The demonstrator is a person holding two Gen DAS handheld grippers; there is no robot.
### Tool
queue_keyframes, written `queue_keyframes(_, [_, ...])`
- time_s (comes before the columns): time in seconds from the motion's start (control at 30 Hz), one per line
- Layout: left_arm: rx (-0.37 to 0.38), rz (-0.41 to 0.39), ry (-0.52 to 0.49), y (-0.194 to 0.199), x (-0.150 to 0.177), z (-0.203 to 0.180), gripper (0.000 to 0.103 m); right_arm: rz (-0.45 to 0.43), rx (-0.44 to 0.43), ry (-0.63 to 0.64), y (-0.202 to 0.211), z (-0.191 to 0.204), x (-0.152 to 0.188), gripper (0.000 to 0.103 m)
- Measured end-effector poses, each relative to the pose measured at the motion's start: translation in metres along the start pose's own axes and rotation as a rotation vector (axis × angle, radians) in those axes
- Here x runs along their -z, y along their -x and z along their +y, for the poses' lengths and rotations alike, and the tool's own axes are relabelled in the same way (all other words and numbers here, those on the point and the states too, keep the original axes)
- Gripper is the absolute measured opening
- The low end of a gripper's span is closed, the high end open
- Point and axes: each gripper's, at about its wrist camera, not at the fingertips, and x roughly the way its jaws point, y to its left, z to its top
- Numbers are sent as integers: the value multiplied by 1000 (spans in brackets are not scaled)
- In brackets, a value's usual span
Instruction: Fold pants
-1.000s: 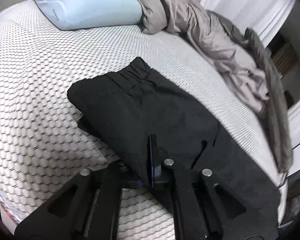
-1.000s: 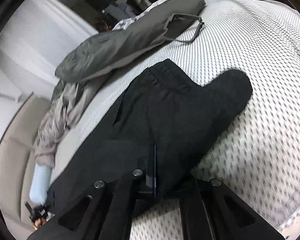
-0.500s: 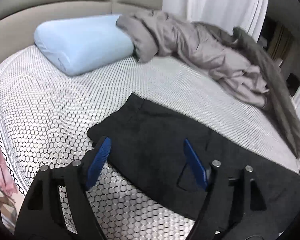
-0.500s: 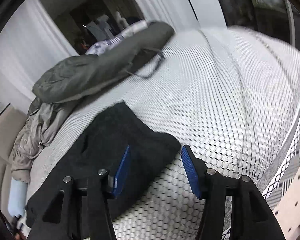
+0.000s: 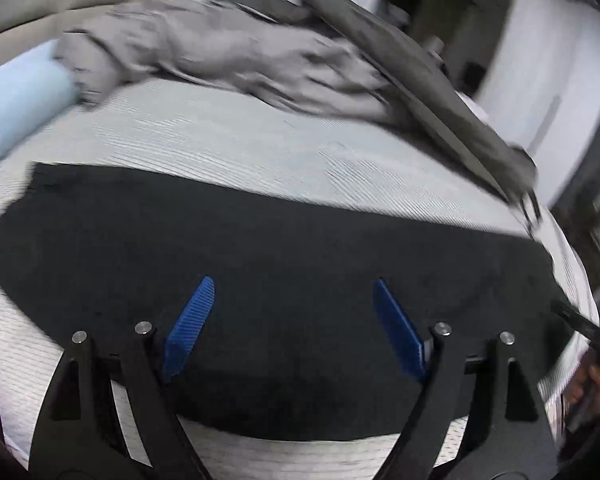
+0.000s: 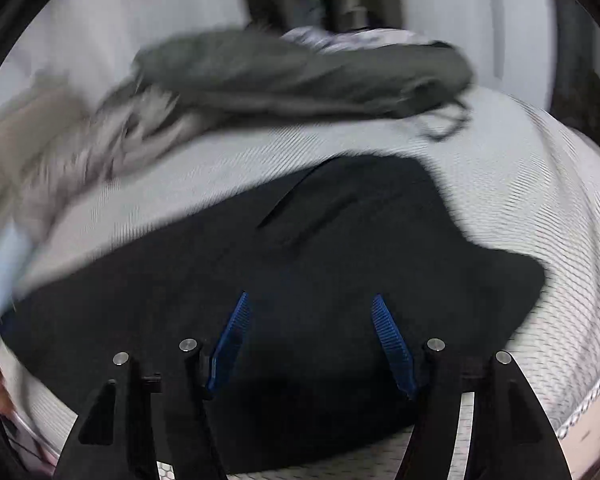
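In the left wrist view, the left gripper [image 5: 292, 320] is hanging over the black pants [image 5: 260, 248], its blue pads [image 5: 190, 326] standing far apart and the jaws opening, with nothing pinched; only the cloth lies below the gap. In the right wrist view, the right gripper [image 6: 312, 340] is likewise hovering with its jaws opening and its pads [image 6: 392, 344] clear of the fabric, gripping nothing.

The pants are lying flat on the white mesh-patterned mattress [image 5: 260, 148], stretched as a long dark band from about 9 o'clock to 3 o'clock in the left view. In the right view the wider end with what seems a slit pocket [image 6: 312, 208] is sitting toward 1 o'clock. They appear folded lengthwise, leg on leg, though blur is hiding the seams.

The fabric is looking soft, matte and limp, likely light, so it should drape and sag rather than hold shape; it seems neither slippery nor fragile. A sensible hold would be two corners of one short end, pinching all layers together so they are not sliding apart.

Farther off, a light blue pillow [image 5: 16, 108] is resting at 9 o'clock, a crumpled grey garment [image 5: 220, 56] at 12 o'clock, and a darker olive garment [image 6: 300, 76] beyond it, all well apart from the pants.
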Motion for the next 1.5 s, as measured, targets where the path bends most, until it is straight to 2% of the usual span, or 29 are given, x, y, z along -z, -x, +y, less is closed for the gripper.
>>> queue_keyframes(0.07, [68, 31, -44, -15, 11, -25, 80, 24, -18, 97, -17, 34, 6, 65])
queue_keyframes(0.1, [144, 65, -87, -24, 19, -45, 80, 31, -31, 125, -22, 43, 10, 65])
queue_keyframes(0.17, [201, 97, -139, -31, 33, -68, 80, 56, -65, 211, -30, 66, 17, 65])
queue_keyframes(0.23, [200, 114, -233, -39, 46, -96, 80, 71, -73, 359, -33, 90, 28, 65])
queue_keyframes(0.3, [146, 150, -332, -50, 57, -116, 80, 81, -34, 473, -37, 96, 47, 65])
queue_keyframes(0.37, [118, 184, -360, -57, 65, -116, 80, 84, -15, 507, -39, 88, 50, 65])
queue_keyframes(0.43, [88, 208, -360, -63, 70, -109, 81, 86, 27, 478, -33, 61, 49, 71])
queue_keyframes(0.5, [68, 202, -356, -66, 66, -97, 83, 77, 75, 394, -28, 24, 39, 76])
queue_keyframes(0.57, [39, 204, -333, -67, 61, -80, 83, 69, 188, 337, -25, -13, 35, 76])
queue_keyframes(0.6, [39, 206, -323, -67, 57, -72, 83, 61, 303, 329, -26, -32, 35, 76])
queue_keyframes(0.63, [31, 207, -317, -64, 55, -62, 83, 62, 352, 315, -27, -45, 35, 76])
queue_keyframes(0.67, [17, 205, -314, -66, 52, -59, 83, 71, 326, 263, -27, -60, 33, 76])
queue_keyframes(0.7, [8, 200, -307, -61, 50, -55, 83, 77, 263, 200, -24, -71, 32, 76])
queue_keyframes(0.8, [44, 160, -293, -44, 40, -53, 83, 45, 201, 163, -7, -68, 24, 76])
queue_keyframes(0.93, [79, 156, -333, -56, 23, -90, 83, 12, 16, 186, 0, -16, 6, 76])
queue_keyframes(1.07, [70, 223, -416, -87, 25, -122, 83, 82, -91, 281, -27, 39, -4, 76])
queue_keyframes(1.13, [58, 269, -425, -101, 28, -122, 83, 136, -87, 368, -50, 65, -2, 76])
queue_keyframes(1.17, [63, 285, -420, -106, 27, -118, 83, 146, -62, 402, -56, 71, 9, 76])
queue_keyframes(1.27, [12, 279, -391, -105, 17, -88, 83, 148, -20, 407, -62, 58, 6, 78])
queue_keyframes(1.33, [-35, 271, -343, -105, 9, -63, 84, 131, 46, 320, -61, 26, -4, 79])
queue_keyframes(1.37, [-50, 267, -316, -104, 7, -50, 84, 120, 117, 275, -61, 6, -7, 78])
queue_keyframes(1.4, [-78, 258, -281, -102, 4, -36, 85, 108, 239, 247, -63, -14, -10, 73])
queue_keyframes(1.47, [-87, 254, -265, -101, 1, -29, 85, 121, 156, 159, -63, -36, -13, 72])
queue_keyframes(1.5, [-93, 249, -271, -98, 0, -29, 85, 114, 164, 164, -57, -36, -10, 72])
